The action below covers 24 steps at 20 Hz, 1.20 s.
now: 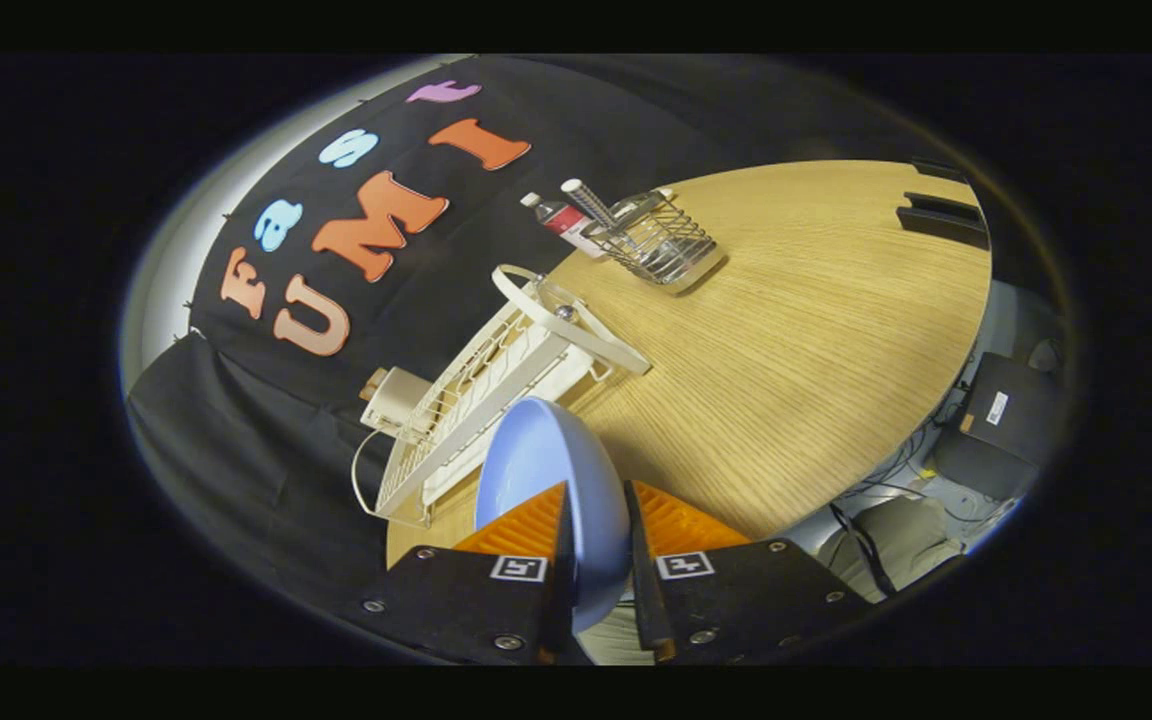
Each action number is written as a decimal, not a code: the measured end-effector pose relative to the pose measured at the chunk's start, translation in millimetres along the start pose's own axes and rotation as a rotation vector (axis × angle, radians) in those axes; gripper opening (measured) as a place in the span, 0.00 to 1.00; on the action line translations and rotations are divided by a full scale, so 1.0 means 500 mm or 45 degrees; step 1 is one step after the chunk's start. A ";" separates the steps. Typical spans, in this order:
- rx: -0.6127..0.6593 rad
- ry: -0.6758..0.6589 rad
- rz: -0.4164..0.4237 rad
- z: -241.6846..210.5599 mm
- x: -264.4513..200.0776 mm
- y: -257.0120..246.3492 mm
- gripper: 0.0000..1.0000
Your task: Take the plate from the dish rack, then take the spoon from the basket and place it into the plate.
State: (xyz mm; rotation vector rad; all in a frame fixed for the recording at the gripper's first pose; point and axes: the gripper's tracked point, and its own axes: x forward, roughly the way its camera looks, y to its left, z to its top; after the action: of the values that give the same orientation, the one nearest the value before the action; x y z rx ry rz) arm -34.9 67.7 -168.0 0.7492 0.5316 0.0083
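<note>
- The plate (546,455) is clamped on edge between the jaws of the gripper (596,525), just beside the dish rack (481,390);
- the basket (661,240) is seen beyond on the counter (796,330), a spoon (591,205) standing in it.

1. Plate (546,460): on edge between the two fingers of the gripper (596,520), both pressing its rim; held above the table (816,340).
2. Dish rack (481,400): on the table, just beyond the plate, against the booth wall.
3. Basket (661,240): on the table, well beyond the rack, a spoon (591,205) standing in it.
4. Bottle (561,218): lying just behind the basket.
</note>
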 end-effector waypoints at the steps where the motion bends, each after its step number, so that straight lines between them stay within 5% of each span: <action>1: -0.015 0.008 0.000 0.000 0.004 -0.001 0.28; 3: -0.034 0.014 0.005 0.004 0.001 0.005 0.35; 12: -0.369 -0.305 -0.218 0.197 -0.047 -0.057 0.94; 24: -0.795 -0.654 -0.340 0.392 -0.036 -0.001 0.98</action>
State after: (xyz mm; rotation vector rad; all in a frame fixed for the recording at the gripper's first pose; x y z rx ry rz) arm 40.2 -62.8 -41.1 0.0513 0.1126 -0.2504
